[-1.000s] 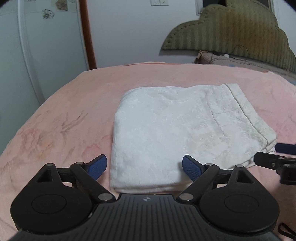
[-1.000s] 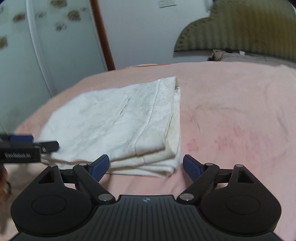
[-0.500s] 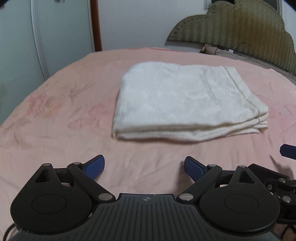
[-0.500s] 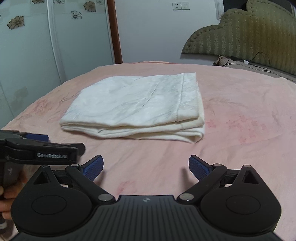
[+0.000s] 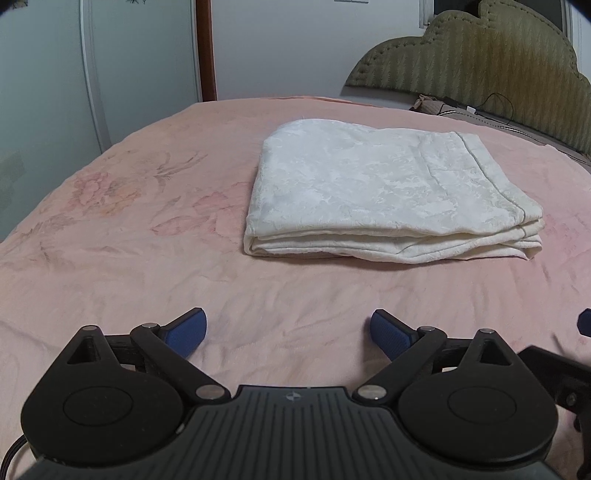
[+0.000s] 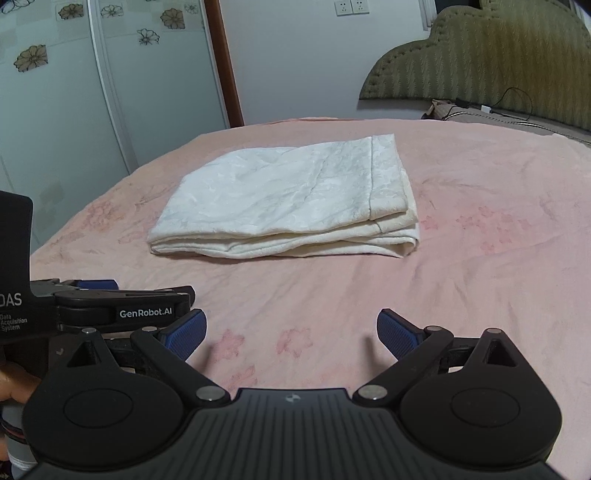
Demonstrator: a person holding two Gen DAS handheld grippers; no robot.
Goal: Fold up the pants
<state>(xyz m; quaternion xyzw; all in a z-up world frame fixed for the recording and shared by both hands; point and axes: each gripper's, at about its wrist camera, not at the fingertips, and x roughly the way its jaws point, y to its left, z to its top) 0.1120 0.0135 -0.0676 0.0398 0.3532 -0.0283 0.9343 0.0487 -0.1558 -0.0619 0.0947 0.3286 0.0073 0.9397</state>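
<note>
Folded white pants lie as a flat, layered rectangle on the pink floral bedspread, well ahead of both tools and touched by neither. Left hand-held gripper: its blue pads stand wide apart over bare bedspread, nothing between them; the jaws have just been opening further. Right hand-held gripper: blue pads likewise spread wide, empty, above the bedspread short of the pants' near edge. In the right wrist view the left hand-held gripper appears at lower left, its black body lettered "GenRobot.AI", just beside the right one; part of a person's hand shows at the left margin, apparently around the left tool's handle, though most of it is hidden. In the left wrist view a black part and one blue pad of the right tool enter at the right edge. Behind the bed: an olive padded headboard, a dark cable lying beside it, wardrobe doors with flower prints, a wooden door frame, and wall sockets
</note>
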